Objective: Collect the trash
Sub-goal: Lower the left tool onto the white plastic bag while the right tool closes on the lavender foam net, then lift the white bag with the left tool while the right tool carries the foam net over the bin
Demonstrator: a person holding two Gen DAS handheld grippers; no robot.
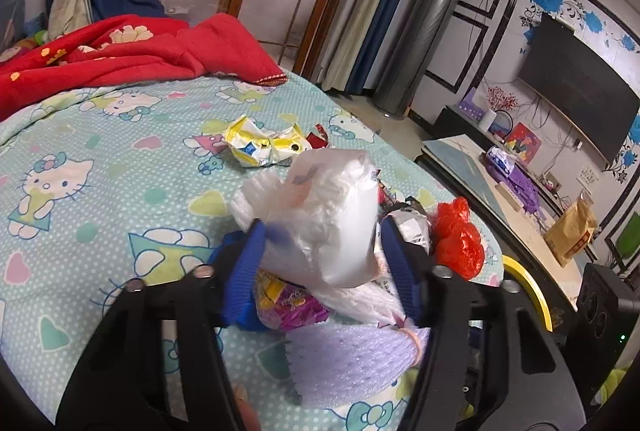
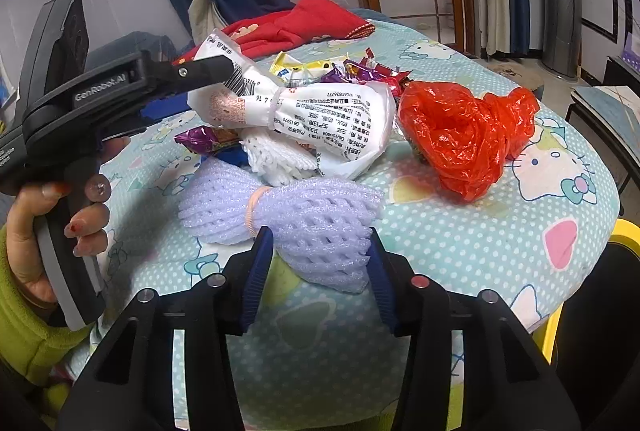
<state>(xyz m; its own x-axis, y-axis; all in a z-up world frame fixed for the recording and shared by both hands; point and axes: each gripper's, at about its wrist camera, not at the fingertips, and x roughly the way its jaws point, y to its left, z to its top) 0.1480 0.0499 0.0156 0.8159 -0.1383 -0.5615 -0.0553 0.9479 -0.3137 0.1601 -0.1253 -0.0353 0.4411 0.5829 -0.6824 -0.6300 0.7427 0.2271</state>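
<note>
Right wrist view: left gripper (image 2: 224, 71) fingers around white wrapper (image 2: 320, 119).

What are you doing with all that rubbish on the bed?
A person is collecting trash from the bed with two hand-held grippers. The left gripper is around a white wrapper, though whether it has closed on it is unclear. The right gripper is open, its fingers either side of a purple foam net. A red bag, candy wrappers and a yellow packet lie nearby.
</note>
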